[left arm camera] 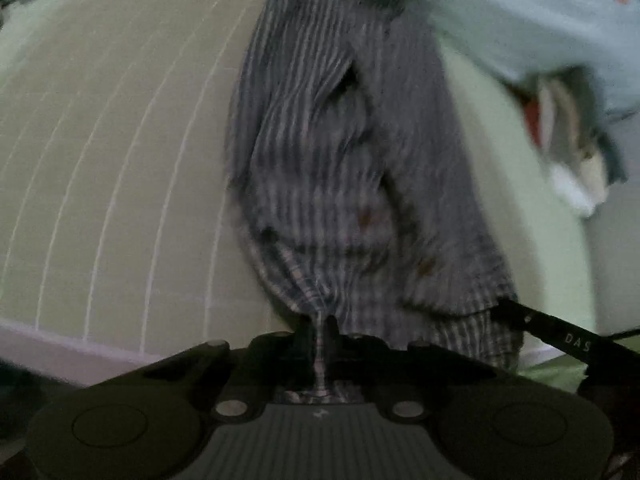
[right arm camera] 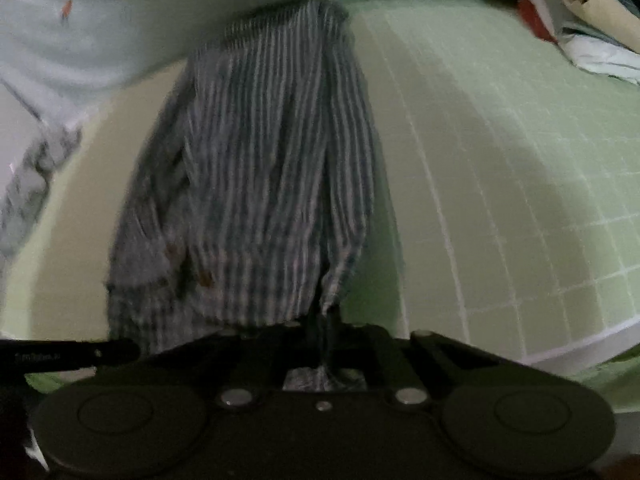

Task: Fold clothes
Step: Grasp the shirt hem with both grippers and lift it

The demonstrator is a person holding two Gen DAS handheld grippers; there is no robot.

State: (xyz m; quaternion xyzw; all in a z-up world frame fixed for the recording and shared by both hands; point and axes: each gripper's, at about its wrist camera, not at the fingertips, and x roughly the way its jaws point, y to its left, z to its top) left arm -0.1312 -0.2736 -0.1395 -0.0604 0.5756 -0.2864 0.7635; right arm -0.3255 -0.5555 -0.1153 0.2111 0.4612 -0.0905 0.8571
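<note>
Left wrist view: left gripper (left arm camera: 320, 322) clamped on a pinched fold of the striped shirt (left arm camera: 340, 168), fingers together with the cloth squeezed between them and a strip of it trailing back toward the camera body. Beyond the fingertips, the rest of the shirt stretched away over the green grid mat (left arm camera: 112, 160), bunched and creased, with small brown buttons showing to the right of the fingers. Farther ahead, tucked under a pale blue cloth (left arm camera: 520, 12). To the right of the fingers, the black tip of the other gripper, touching the shirt's near edge. Far right, a blurred pile of clothes (left arm camera: 576, 136).

Right wrist view: right gripper (right arm camera: 326, 316) likewise closed tight on a gathered edge of the striped shirt (right arm camera: 260, 160), cloth nipped between the fingers. Shirt spread ahead and left of the fingertips, its far end under the pale blue cloth (right arm camera: 140, 20). Green grid mat (right arm camera: 520, 160) bare to the right. Pile of clothes (right arm camera: 580, 20) far ahead on the right.
</note>
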